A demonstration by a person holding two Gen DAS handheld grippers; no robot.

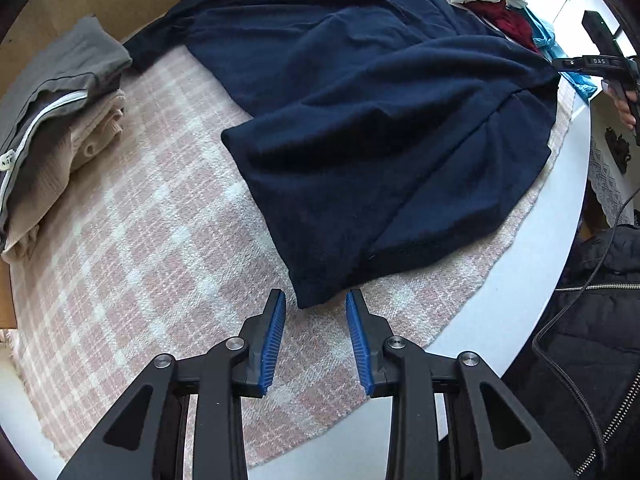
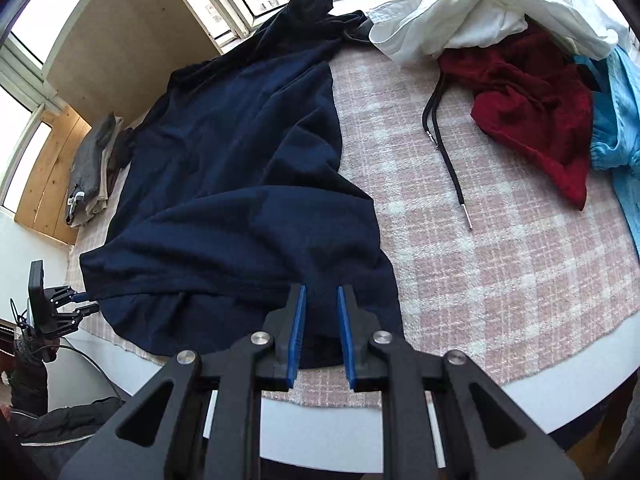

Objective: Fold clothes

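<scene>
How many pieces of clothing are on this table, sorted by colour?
Navy blue garment spread flat: 1
White crumpled garment: 1
Dark red garment with black drawstring: 1
Light blue garment: 1
Grey folded garment, top of stack: 1
Beige folded garment beneath it: 1
Total: 6 that I can tell apart

The navy garment looks like soft matt cloth on a coarse woven checked blanket.
</scene>
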